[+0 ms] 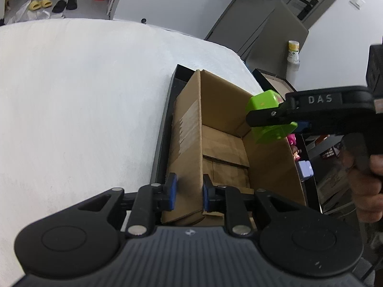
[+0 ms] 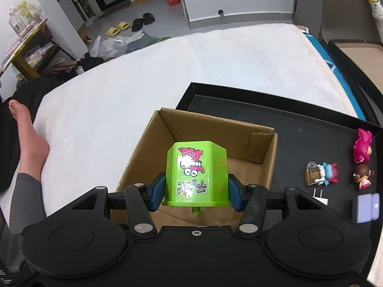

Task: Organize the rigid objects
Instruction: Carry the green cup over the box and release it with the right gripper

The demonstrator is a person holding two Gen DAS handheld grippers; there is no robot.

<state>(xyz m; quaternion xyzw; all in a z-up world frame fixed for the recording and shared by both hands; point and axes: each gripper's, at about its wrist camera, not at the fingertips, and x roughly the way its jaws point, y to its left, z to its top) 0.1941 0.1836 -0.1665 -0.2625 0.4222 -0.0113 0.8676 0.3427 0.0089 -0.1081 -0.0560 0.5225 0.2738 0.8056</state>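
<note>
gripping the near left wall of the cardboard box (image 1: 225, 143), the left hand-held gripper (image 1: 189, 195) has its blue pads (image 1: 172, 192) pressed on either face of that wall, one outside and one inside the box. the box stands open-topped in a shallow black tray (image 2: 299, 129) that lies on a white bed (image 2: 143, 76); its inside looks bare down to the folded bottom flaps. over the box's open top, toward its right side, the right hand-held gripper (image 2: 196, 191) pinches a green plastic cup (image 2: 198, 172), pads clamped on its two opposite sides. the cup hangs upside down, its wide rim toward the camera and its closed base pointing down at the box, with a pink and white cartoon sticker and dark lettering on the face that shows. from the left wrist view the same cup (image 1: 268, 117) sits level with the box's right rim, and a person's hand (image 1: 366, 181) holds the handle of that gripper. right of the box, on the bare tray floor, stand a small brown and blue figurine (image 2: 320, 173), a pink figurine (image 2: 362, 148) and a brown-haired figurine (image 2: 362, 178), with a lilac block (image 2: 365, 206) and a white plug (image 2: 319, 197) nearer the camera. left of the box, beyond the bed's edge, a bare foot (image 2: 28, 136) rests. farther off, past the bed, yellow slippers (image 2: 117, 29) and black slippers (image 2: 143, 21) lie on the floor.
</note>
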